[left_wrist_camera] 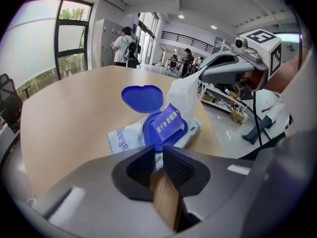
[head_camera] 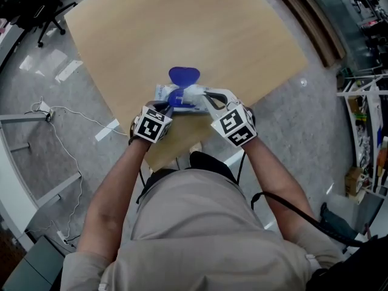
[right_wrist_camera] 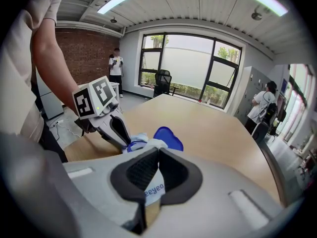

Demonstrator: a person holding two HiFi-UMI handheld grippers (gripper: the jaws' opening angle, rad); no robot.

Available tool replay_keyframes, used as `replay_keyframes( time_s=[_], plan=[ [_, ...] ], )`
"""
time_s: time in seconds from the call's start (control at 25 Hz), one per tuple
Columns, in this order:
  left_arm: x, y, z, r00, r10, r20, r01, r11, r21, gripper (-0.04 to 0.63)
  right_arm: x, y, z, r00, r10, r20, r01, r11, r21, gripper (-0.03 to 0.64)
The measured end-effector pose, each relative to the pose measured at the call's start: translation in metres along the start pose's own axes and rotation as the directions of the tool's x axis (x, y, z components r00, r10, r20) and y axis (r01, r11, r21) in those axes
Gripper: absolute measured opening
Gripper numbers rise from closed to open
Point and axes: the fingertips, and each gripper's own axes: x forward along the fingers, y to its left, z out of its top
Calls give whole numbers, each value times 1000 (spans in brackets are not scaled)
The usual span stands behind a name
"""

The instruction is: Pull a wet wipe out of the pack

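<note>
A white wet wipe pack [head_camera: 162, 92] with a blue label lies near the front edge of the wooden table [head_camera: 182, 23]. Its round blue lid [head_camera: 183, 75] stands flipped open. My left gripper [head_camera: 165, 105] is shut on the pack's near edge, which shows between its jaws in the left gripper view [left_wrist_camera: 159, 151]. My right gripper [head_camera: 196, 92] is shut on a white wipe [left_wrist_camera: 184, 95] that rises out of the pack's opening. In the right gripper view the wipe [right_wrist_camera: 148, 144] bunches at the closed jaw tips [right_wrist_camera: 157, 150], with the pack [right_wrist_camera: 153, 190] below.
The table's front edge is close to the person's body. Around the table are an office chair [head_camera: 36, 8], floor cables [head_camera: 60, 111] and a shelving rack [head_camera: 364, 132]. People [left_wrist_camera: 124, 43] stand far off in the room.
</note>
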Motion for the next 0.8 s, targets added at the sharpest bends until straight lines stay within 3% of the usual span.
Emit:
replay_keyframes(
  time_s=[0.8],
  plan=[
    [-22,-9,3,998,-52,32,49,996,78,57,-66,-3,38,983,-172,71,167,983,73,8]
  ],
)
